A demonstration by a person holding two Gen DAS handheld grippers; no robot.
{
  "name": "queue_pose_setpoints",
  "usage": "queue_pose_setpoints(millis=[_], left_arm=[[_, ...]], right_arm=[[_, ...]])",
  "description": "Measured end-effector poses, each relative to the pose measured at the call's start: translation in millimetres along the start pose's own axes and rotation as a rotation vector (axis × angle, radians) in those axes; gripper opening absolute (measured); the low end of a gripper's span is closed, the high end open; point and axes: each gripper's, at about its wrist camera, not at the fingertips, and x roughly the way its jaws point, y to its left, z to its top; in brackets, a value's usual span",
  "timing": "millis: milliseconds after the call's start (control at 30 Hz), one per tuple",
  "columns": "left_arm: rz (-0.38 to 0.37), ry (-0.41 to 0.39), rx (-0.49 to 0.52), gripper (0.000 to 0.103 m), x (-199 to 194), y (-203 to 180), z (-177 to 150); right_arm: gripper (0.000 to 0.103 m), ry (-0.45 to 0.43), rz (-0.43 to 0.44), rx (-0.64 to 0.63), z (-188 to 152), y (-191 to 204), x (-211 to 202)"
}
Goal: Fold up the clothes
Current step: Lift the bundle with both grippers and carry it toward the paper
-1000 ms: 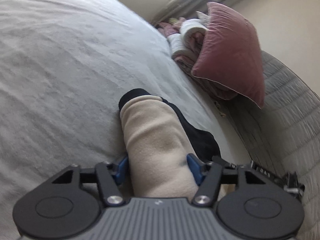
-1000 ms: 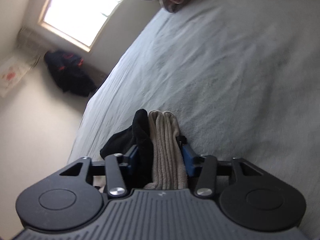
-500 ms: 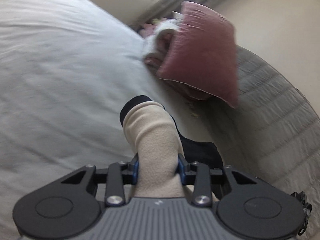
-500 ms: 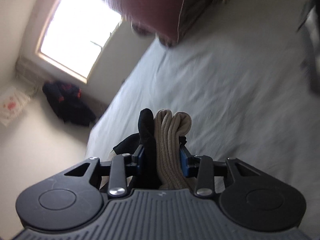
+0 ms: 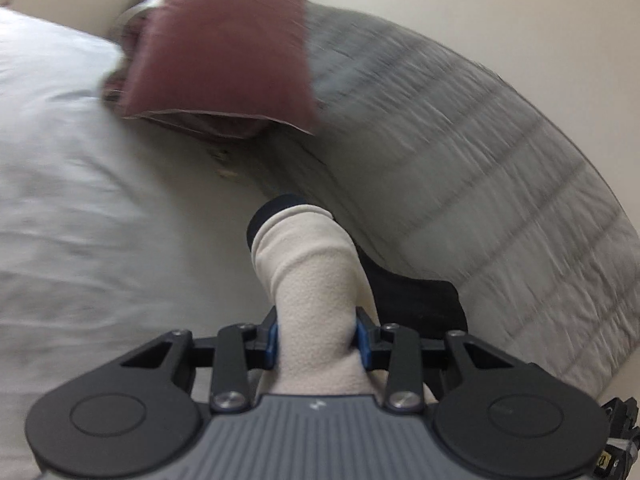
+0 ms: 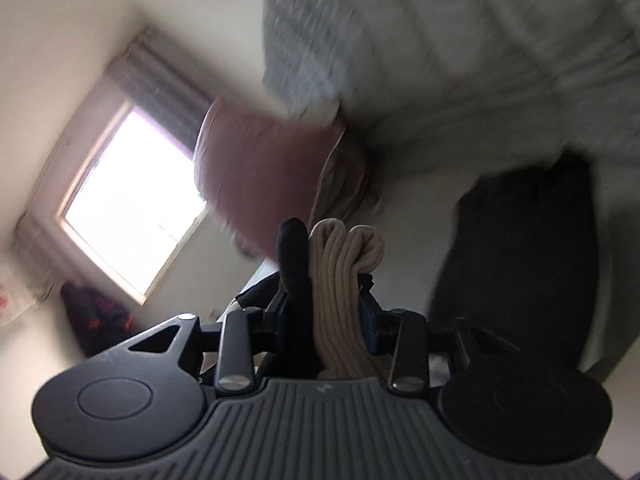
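Left wrist: left gripper [image 5: 316, 338] fingers clamped on cream garment [image 5: 312, 280], pillow [image 5: 224, 44] nearer; right gripper [image 6: 326, 320] likewise.

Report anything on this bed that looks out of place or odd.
Nothing looks damaged or spilled. The pink pillow leans against the grey quilted headboard. Each claw, left claw and right claw, is clamped on the cream and black garment. Motion blur hides finer detail.

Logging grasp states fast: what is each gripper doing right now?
Left gripper: closed on the cream fleece garment.
Right gripper: closed on bunched cream and black fabric.
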Motion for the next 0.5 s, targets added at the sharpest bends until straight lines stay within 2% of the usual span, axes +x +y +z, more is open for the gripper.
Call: queue_pose_setpoints(millis=[267, 400, 500], left_arm=[[-0.083, 0.078, 0.089, 0.036, 73, -23, -17], [-0.123, 0.116, 0.133, 0.037, 110, -34, -25], [-0.129, 0.122, 0.189, 0.042, 139, -27, -35]], right_arm=[[0.040, -0.174, -0.092, 0.046, 21, -51, -19], [0.040, -0.206, -0.163, 0.077, 20, -74, -25], [0.041, -0.203, -0.233, 0.081, 15, -87, -25]])
